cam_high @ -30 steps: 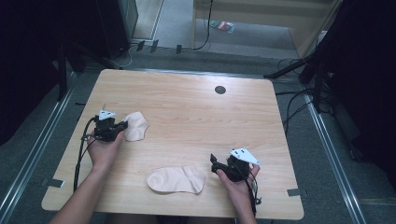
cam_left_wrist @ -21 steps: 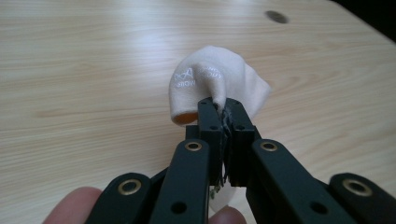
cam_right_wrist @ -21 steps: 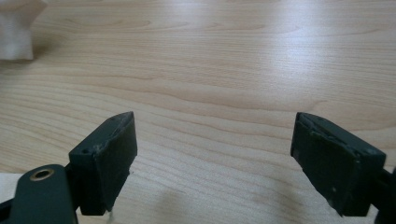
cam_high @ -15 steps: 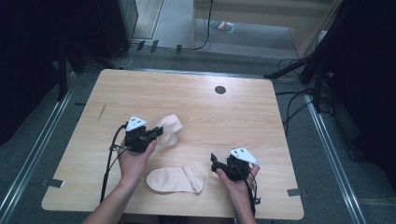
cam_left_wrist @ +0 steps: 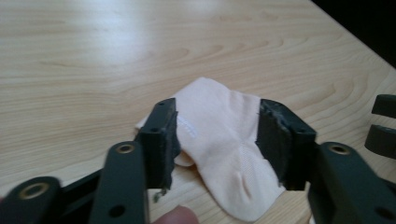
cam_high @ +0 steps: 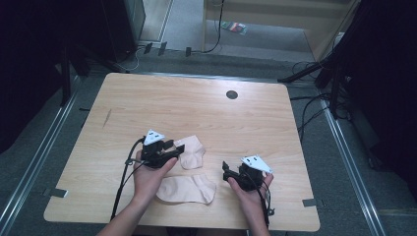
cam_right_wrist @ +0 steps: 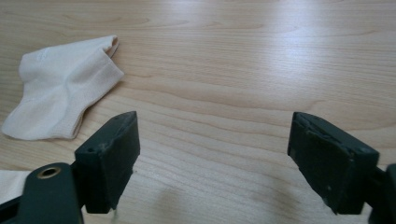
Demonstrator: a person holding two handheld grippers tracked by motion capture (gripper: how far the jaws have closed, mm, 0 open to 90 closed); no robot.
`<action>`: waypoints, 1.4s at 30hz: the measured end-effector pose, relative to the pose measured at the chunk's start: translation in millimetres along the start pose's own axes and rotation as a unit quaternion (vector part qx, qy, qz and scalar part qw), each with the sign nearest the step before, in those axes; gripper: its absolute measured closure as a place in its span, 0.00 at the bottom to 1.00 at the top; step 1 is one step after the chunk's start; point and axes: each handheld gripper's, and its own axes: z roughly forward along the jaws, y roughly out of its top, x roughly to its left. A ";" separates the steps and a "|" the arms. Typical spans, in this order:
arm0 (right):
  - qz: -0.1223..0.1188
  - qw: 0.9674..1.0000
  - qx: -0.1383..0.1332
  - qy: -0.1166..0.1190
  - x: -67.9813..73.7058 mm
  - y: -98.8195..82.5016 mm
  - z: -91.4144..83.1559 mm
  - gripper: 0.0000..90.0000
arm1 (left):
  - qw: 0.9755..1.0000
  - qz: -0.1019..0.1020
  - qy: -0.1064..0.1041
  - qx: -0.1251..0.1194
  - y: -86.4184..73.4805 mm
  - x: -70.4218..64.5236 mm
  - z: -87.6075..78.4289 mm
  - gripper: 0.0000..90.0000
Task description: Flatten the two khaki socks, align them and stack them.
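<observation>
since the earlier frames, the left gripper (cam_high: 173,147) has carried a pale peach sock across the table from the left side toward the middle, and its jaws have just been opening. that sock (cam_high: 191,151) now lies on the wooden table (cam_high: 206,108), just beyond a second, flatter sock (cam_high: 189,189) near the front edge. in the left gripper view the first sock (cam_left_wrist: 219,140) sits between the two black jaws, which stand apart on either side of it; the left one looks close to the fabric edge, but neither appears to pinch it. the right gripper (cam_high: 226,172) rests near the front right, its jaws spread wide over bare wood with nothing between them. its own camera shows the carried sock (cam_right_wrist: 60,88) lying off to one side, well apart from the jaws.

the step in hand looks like setting the first sock down beside its partner, perhaps to pair them. to do it well, the left jaws should open fully before lifting, so no fabric snags and drags. lifting straight up would keep the sock flat. the right gripper could then reach for the nearer sock by its edge, low to the wood.
</observation>
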 end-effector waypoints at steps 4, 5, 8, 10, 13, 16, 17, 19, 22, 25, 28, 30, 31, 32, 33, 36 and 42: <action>0.002 1.000 0.010 -0.003 1.9 2.2 -1.4 0.30 | 1.000 0.005 0.020 -0.024 -13.9 27.2 -23.5 0.46; 0.010 1.000 0.016 0.005 4.0 3.1 -1.5 0.31 | 0.999 0.004 0.025 -0.030 -18.6 36.4 -28.0 0.46; 0.012 0.999 0.030 0.033 15.8 6.2 -1.6 0.36 | 0.998 0.003 0.049 -0.040 -31.8 61.6 -36.2 0.46; 0.008 0.999 0.042 0.034 27.9 10.2 0.0 0.42 | 0.996 0.023 0.072 -0.042 -37.5 71.3 -36.9 0.45; 0.000 0.997 0.056 0.045 46.6 16.2 5.1 0.48 | 0.995 0.029 0.079 -0.059 -45.0 76.9 -38.5 0.41; -0.019 0.996 0.068 0.054 64.5 21.8 15.1 0.51 | 0.993 0.042 0.078 -0.075 -45.4 74.9 -39.5 0.39; -0.027 0.995 0.075 0.056 69.2 24.4 18.7 0.52 | 0.993 0.041 0.081 -0.074 -45.7 74.1 -38.6 0.39; -0.032 0.993 0.091 0.067 76.5 30.7 26.5 0.55 | 0.992 0.057 0.090 -0.073 -46.4 71.3 -38.8 0.38; -0.036 0.988 0.126 0.078 85.0 39.9 38.8 0.57 | 0.991 0.067 0.093 -0.069 -46.7 66.9 -36.7 0.39; -0.042 0.987 0.144 0.056 95.3 46.1 50.1 0.58 | 0.992 0.061 0.089 -0.065 -46.0 68.7 -36.5 0.39; -0.053 0.987 0.150 0.033 102.3 46.3 56.4 0.58 | 0.993 0.051 0.087 -0.063 -45.4 71.1 -36.7 0.39; -0.059 0.986 0.152 0.023 106.5 45.7 59.9 0.57 | 0.993 0.049 0.087 -0.063 -45.3 71.3 -36.6 0.39; -0.059 0.986 0.152 0.023 106.5 45.7 59.9 0.57 | 0.993 0.048 0.087 -0.063 -45.2 71.4 -36.6 0.39; -0.065 0.986 0.153 0.020 108.3 45.4 61.4 0.57 | 0.993 0.047 0.087 -0.064 -45.2 71.7 -36.5 0.40; -0.073 0.987 0.141 0.016 113.1 45.8 61.2 0.56 | 0.993 0.046 0.086 -0.064 -45.1 71.9 -36.4 0.40; -0.080 0.988 0.127 0.020 121.4 47.3 59.1 0.56 | 0.994 0.041 0.086 -0.062 -44.6 72.8 -36.1 0.40; -0.075 0.985 0.156 0.014 128.0 46.2 72.0 0.55 | 0.993 0.042 0.087 -0.061 -44.3 72.3 -35.4 0.41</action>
